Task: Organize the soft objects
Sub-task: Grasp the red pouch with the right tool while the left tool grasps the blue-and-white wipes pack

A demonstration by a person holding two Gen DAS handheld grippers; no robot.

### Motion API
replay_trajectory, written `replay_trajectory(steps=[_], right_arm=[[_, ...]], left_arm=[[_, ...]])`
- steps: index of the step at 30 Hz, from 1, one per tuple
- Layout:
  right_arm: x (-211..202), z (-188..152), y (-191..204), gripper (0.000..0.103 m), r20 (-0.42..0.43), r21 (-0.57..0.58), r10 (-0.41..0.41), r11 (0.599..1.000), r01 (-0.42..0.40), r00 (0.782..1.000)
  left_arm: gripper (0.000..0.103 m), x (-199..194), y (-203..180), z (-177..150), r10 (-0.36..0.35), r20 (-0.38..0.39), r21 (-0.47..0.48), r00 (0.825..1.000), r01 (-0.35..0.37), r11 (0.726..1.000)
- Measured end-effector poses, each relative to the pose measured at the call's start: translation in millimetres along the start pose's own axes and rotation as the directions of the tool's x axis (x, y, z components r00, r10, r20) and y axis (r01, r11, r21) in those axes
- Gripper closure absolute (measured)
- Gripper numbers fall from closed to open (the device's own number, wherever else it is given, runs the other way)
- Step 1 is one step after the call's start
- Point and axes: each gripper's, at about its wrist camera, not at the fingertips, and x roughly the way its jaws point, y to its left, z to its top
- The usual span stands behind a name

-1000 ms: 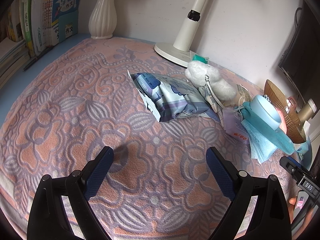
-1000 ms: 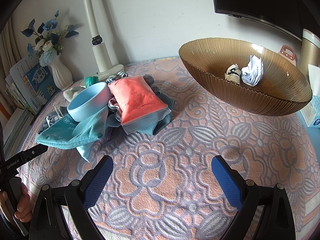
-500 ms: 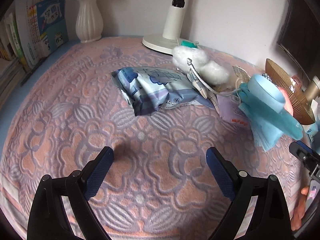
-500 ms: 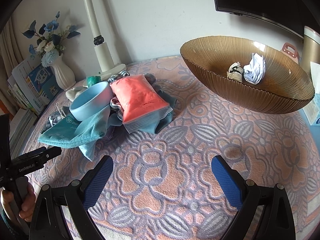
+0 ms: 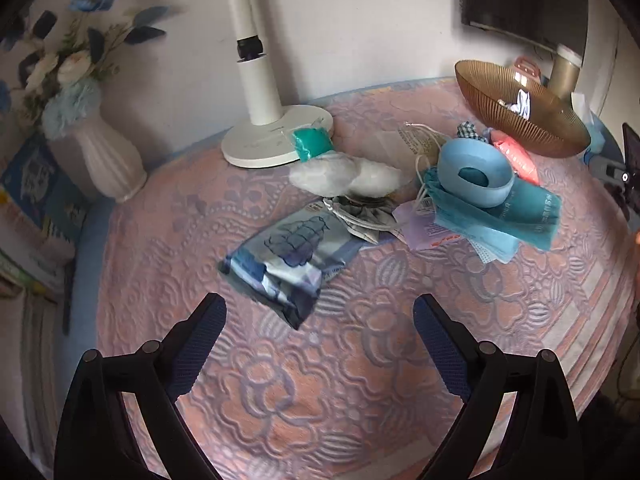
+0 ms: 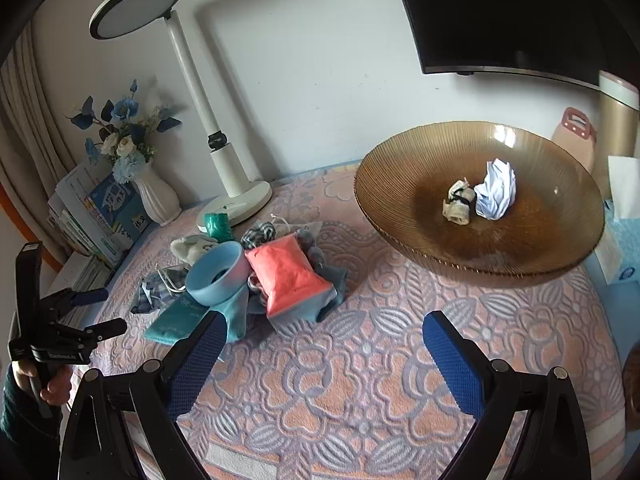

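Note:
A pile of soft things lies mid-table: a blue-white tissue pack [image 5: 290,258], a white fluffy item [image 5: 344,176], a teal pouch [image 5: 516,216] under a light blue bowl [image 5: 474,176], and a red-orange pack [image 6: 290,274]. A brown ribbed bowl [image 6: 400,216] at the right holds a small cloth roll [image 6: 458,202] and a crumpled white-blue piece [image 6: 496,188]. My left gripper [image 5: 320,344] is open and empty, just short of the tissue pack; it also shows in the right wrist view [image 6: 98,312]. My right gripper [image 6: 320,356] is open and empty, in front of the pile.
A white desk lamp [image 5: 272,140] stands behind the pile. A white vase with blue flowers [image 5: 108,160] and stacked books [image 6: 100,216] are at the left. A dark monitor [image 6: 512,16] hangs on the wall, with a gold canister [image 6: 616,128] below it.
The left gripper has risen and swung right, so the tissue pack now lies nearer its fingers. The right gripper has risen and pulled back slightly. Both stay open.

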Motion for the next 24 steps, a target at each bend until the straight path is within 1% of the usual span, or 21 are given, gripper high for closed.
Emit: replay_trajectory(steps=[2,3,5,8,10,11,12,13,14,15,16,17,18,19,21,22,24], right_arm=[[13,11,6,0.011,-0.042,-0.031,0.016,0.999,-0.018,0.999],[20,13,8,0.021,-0.063,-0.054,0.015,0.998,-0.018,0.998],[37,17,15,0.029,-0.094,-0.089,0.005,0.996,-0.013,0.996],[58,22,20,0.031,-0.114,-0.108,0.009,0.994,-0.021,0.993],[68,26,27,0.031,-0.119,-0.130,0.028,0.990,-0.043,0.992],[74,27,32,0.031,-0.123,-0.149,0.025,0.988,-0.043,0.992],[78,27,37,0.035,-0.123,-0.172,0.010,0.985,-0.031,0.992],[82,26,41,0.046,-0.124,-0.198,-0.004,0.980,-0.021,0.992],[85,24,45,0.053,-0.129,-0.224,-0.016,0.974,-0.014,0.991],[89,22,48,0.058,-0.138,-0.244,-0.025,0.970,-0.010,0.990],[90,20,49,0.059,-0.142,-0.256,-0.038,0.967,0.000,0.989],[90,18,50,0.060,-0.138,-0.266,-0.049,0.964,0.010,0.989],[87,15,50,0.061,-0.127,-0.273,-0.052,0.962,0.016,0.991],[81,14,50,0.062,-0.107,-0.273,-0.048,0.962,0.017,0.993],[62,13,47,0.062,-0.060,-0.253,-0.042,0.967,0.026,0.997],[52,14,45,0.062,-0.034,-0.237,-0.039,0.971,0.030,0.999],[29,15,41,0.062,0.014,-0.203,-0.028,0.979,0.030,1.000]], left_arm=[[0.009,12,1,15,0.017,-0.030,0.063,0.999,-0.015,0.998],[0.009,19,3,21,0.020,-0.042,0.074,0.999,-0.016,0.997],[0.009,32,10,29,0.009,-0.064,0.094,0.998,-0.003,0.996],[0.009,54,18,38,0.003,-0.079,0.129,0.997,0.007,0.992],[0.009,64,19,42,-0.034,-0.091,0.131,0.995,0.046,0.990],[0.011,70,19,44,-0.050,-0.097,0.132,0.994,0.062,0.989],[0.019,76,19,47,-0.061,-0.100,0.132,0.993,0.074,0.988],[0.031,80,18,47,-0.084,-0.103,0.127,0.991,0.096,0.987],[0.037,83,19,47,-0.108,-0.103,0.120,0.989,0.120,0.986],[0.046,83,17,46,-0.129,-0.096,0.117,0.987,0.140,0.983],[0.057,81,15,44,-0.151,-0.089,0.121,0.985,0.161,0.979],[0.066,78,13,42,-0.167,-0.082,0.124,0.983,0.176,0.977],[0.079,74,11,39,-0.168,-0.069,0.127,0.983,0.175,0.976],[0.084,68,9,35,-0.165,-0.049,0.129,0.985,0.170,0.977],[0.085,55,8,29,-0.182,-0.024,0.106,0.983,0.183,0.977],[0.089,49,8,25,-0.177,-0.018,0.088,0.984,0.178,0.980],[0.089,38,8,17,-0.146,-0.007,0.070,0.989,0.146,0.987]])
